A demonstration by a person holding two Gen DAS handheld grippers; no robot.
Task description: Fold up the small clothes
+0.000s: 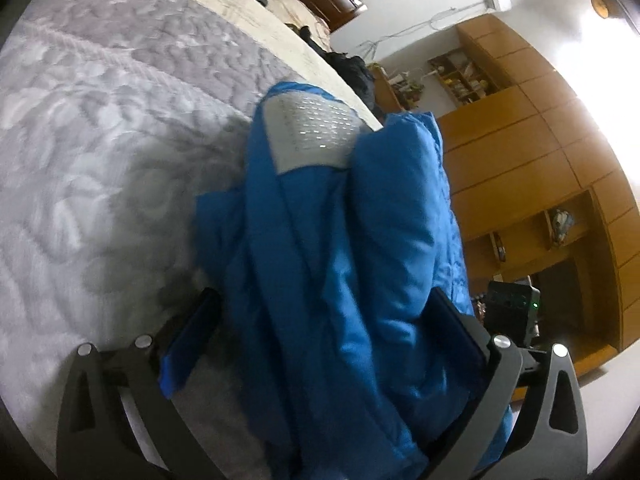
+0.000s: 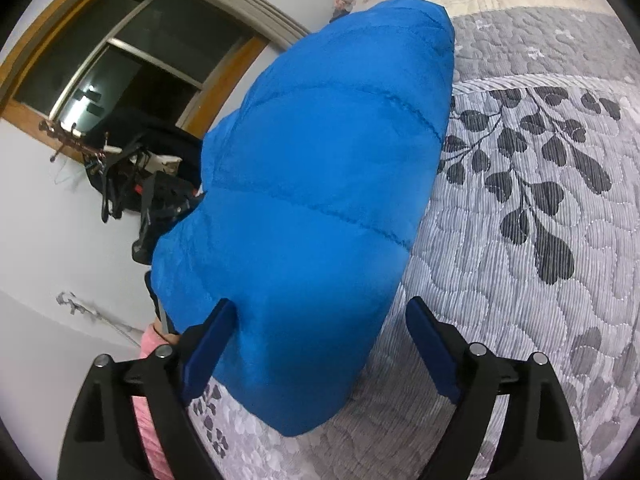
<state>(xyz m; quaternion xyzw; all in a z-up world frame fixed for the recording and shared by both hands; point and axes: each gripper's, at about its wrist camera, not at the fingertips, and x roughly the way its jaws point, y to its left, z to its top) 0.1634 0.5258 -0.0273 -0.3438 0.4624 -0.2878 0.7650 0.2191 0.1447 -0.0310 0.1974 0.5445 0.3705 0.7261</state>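
Left wrist view: my left gripper [image 1: 324, 344] has its fingers spread wide, with the bunched blue padded garment [image 1: 340, 248] heaped between them. I cannot tell whether either pad actually bears on the cloth. A grey mesh patch [image 1: 310, 136] shows on the far end of the garment. It sits on the grey quilted bedspread [image 1: 88, 152]; wooden cabinets [image 1: 532, 160] stand beyond the bed edge.

Right wrist view: my right gripper [image 2: 320, 344] is also spread. The garment's quilted side [image 2: 320, 168] bulges up between the fingers [image 2: 212, 340]; the left pad looks close against it, the right pad stands apart. Leaf-print bedspread [image 2: 540, 184] to the right, dark window [image 2: 132, 72] to the left.

Judgement: mid-fold, bundle being gathered or turned. Next move calls for closing on an edge and laying the garment flat, as the padding looks springy.
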